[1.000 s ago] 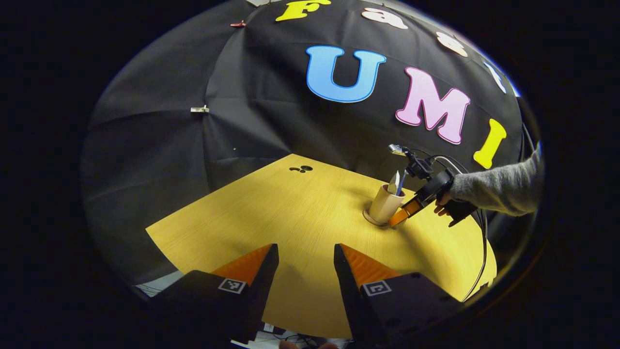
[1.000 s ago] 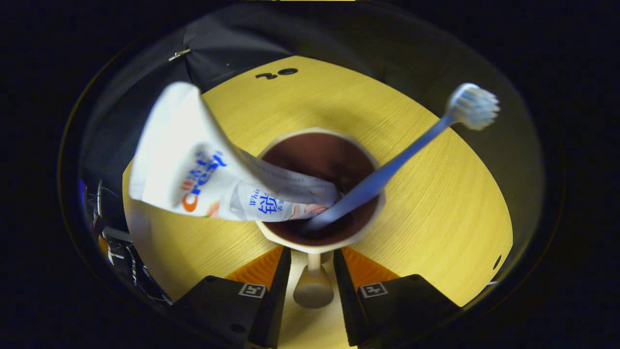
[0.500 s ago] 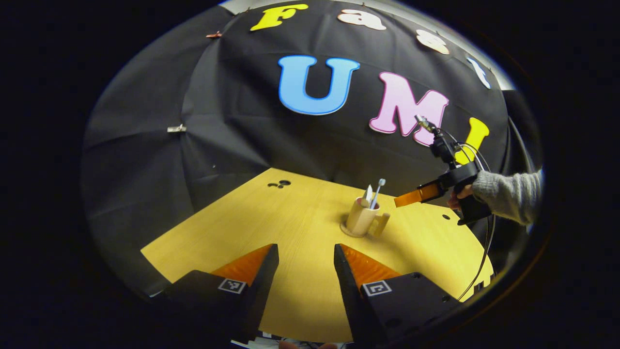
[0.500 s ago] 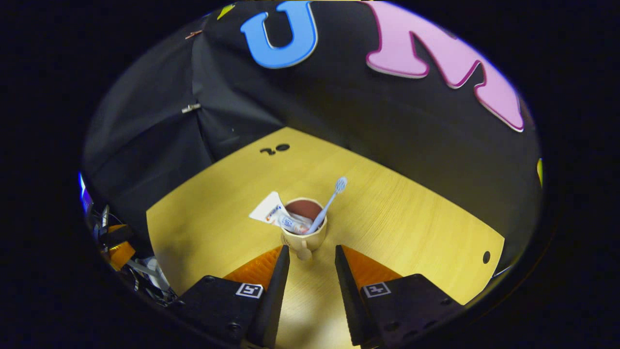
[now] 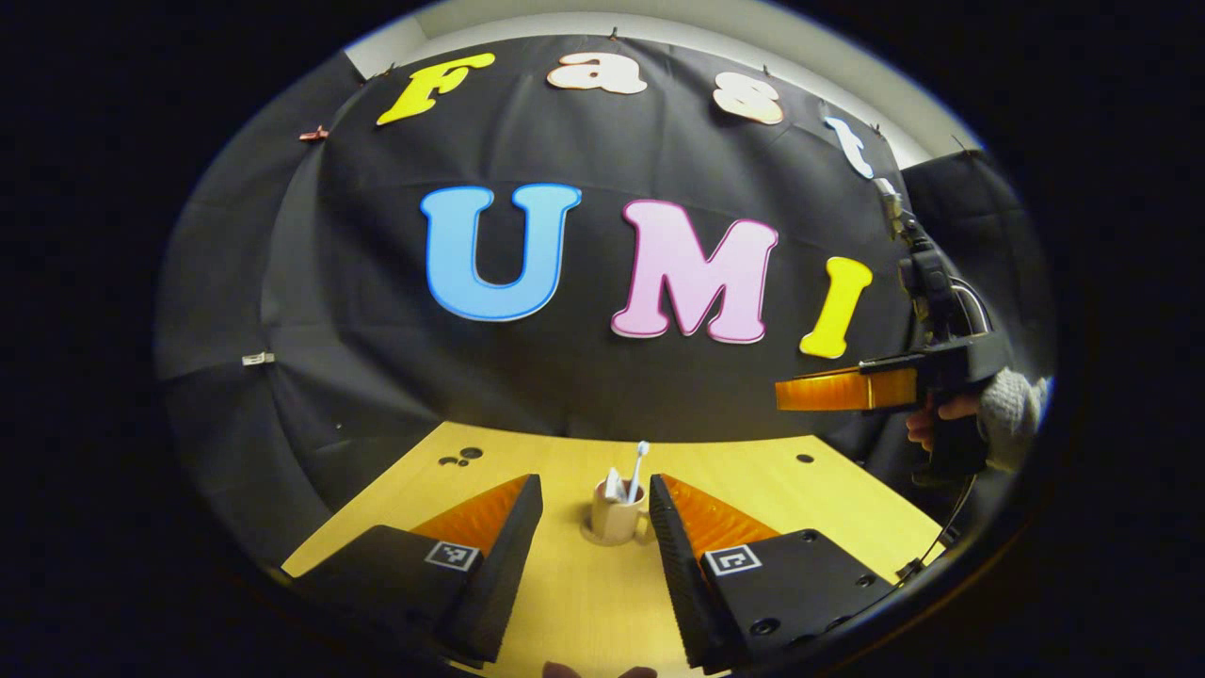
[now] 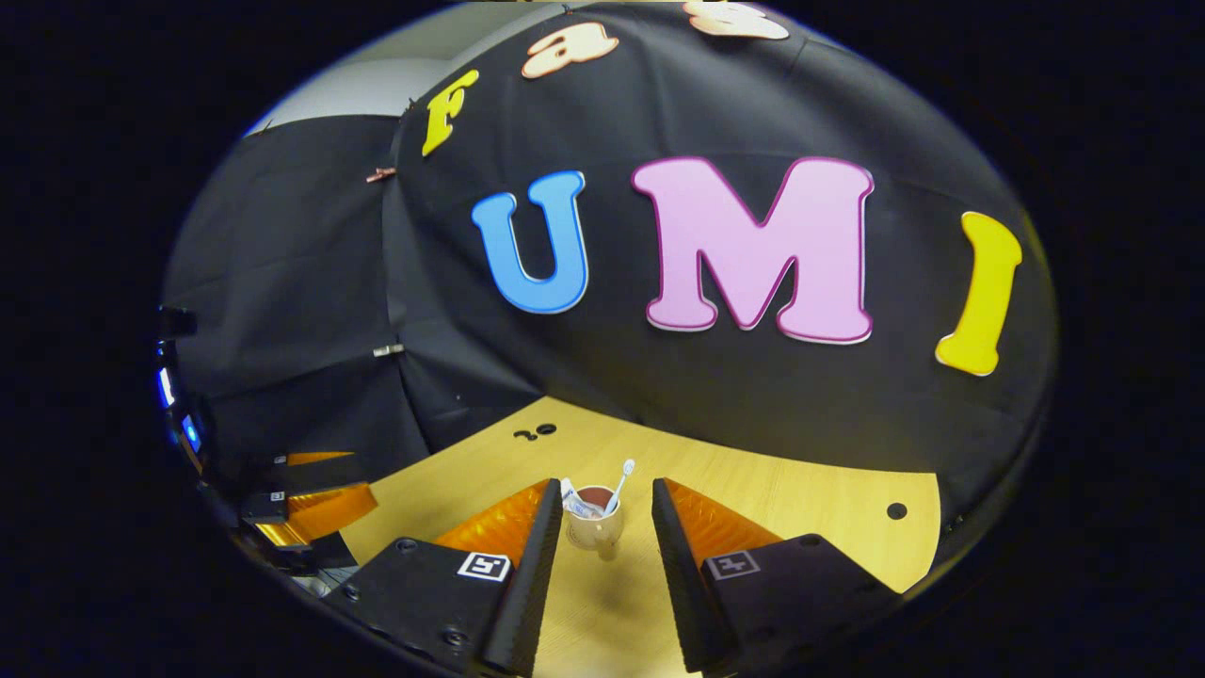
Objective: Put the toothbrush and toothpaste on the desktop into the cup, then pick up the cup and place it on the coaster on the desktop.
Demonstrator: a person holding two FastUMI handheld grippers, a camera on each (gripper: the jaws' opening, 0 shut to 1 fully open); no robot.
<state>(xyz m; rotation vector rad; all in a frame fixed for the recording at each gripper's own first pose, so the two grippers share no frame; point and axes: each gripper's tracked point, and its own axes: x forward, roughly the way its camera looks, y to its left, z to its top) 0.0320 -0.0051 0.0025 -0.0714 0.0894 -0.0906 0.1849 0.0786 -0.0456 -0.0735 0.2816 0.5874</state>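
The left gripper point(image 5: 595, 499) is hovering with its jaws apart and nothing between them, and the right gripper point(image 6: 606, 504) is likewise gaping and empty, both well back from the cup point(image 5: 617, 513). The cup is standing upright on the coaster point(image 5: 591, 538) on the desktop point(image 5: 828, 490), so the job is looking finished; I judge the best course is keeping both grippers clear, not nudging it. Counting: one cup, one toothbrush point(image 5: 638, 468), one toothpaste point(image 6: 576, 500), one coaster.
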